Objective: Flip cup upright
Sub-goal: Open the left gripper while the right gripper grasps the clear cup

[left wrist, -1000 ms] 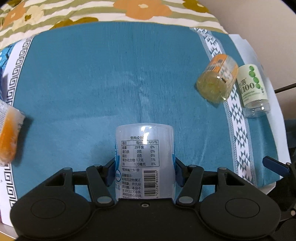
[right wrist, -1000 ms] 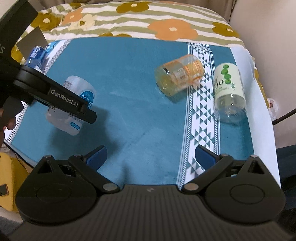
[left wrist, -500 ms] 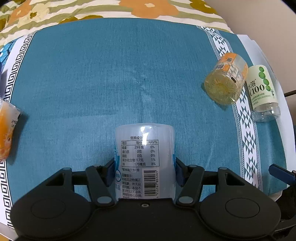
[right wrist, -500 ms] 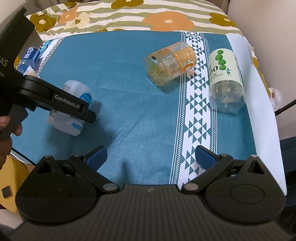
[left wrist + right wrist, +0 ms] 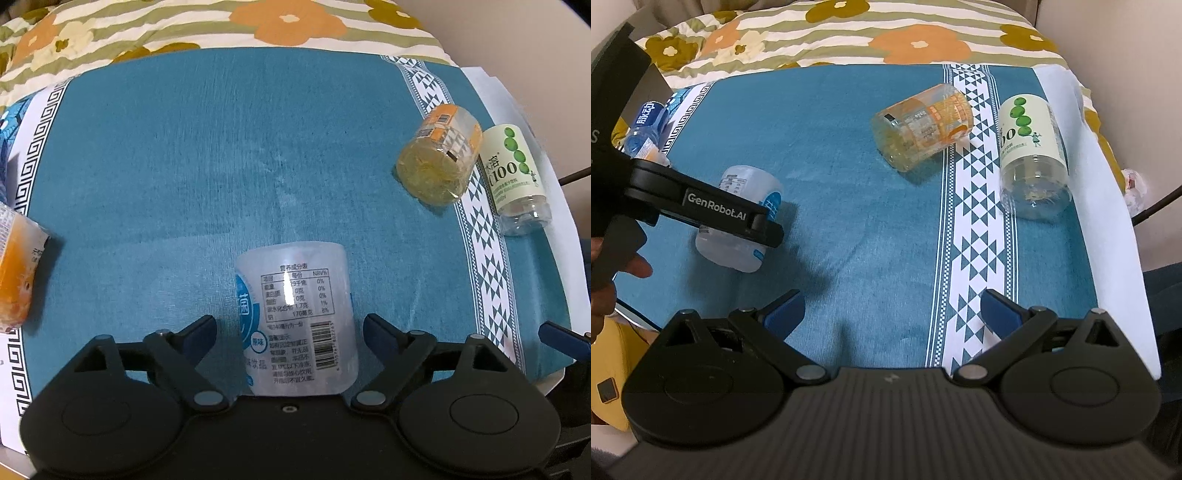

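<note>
Cup (image 5: 295, 317), translucent, blue-and-white label

Soft, even indoor light; strong fisheye bend at every edge.
I see a white glare streak on the frosted cup (image 5: 295, 317), soft shadows beneath my grippers on the blue cloth (image 5: 849, 177), and slightly smeared far corners.

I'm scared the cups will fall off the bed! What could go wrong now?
1. The left tool is open around the white cup; pulling back crooked might knock it over.
2. The orange cup lies on its side on the soft blue cloth and might roll when touched.
3. The green-labelled bottle lies near the cloth's edge and might get nudged off.
</note>
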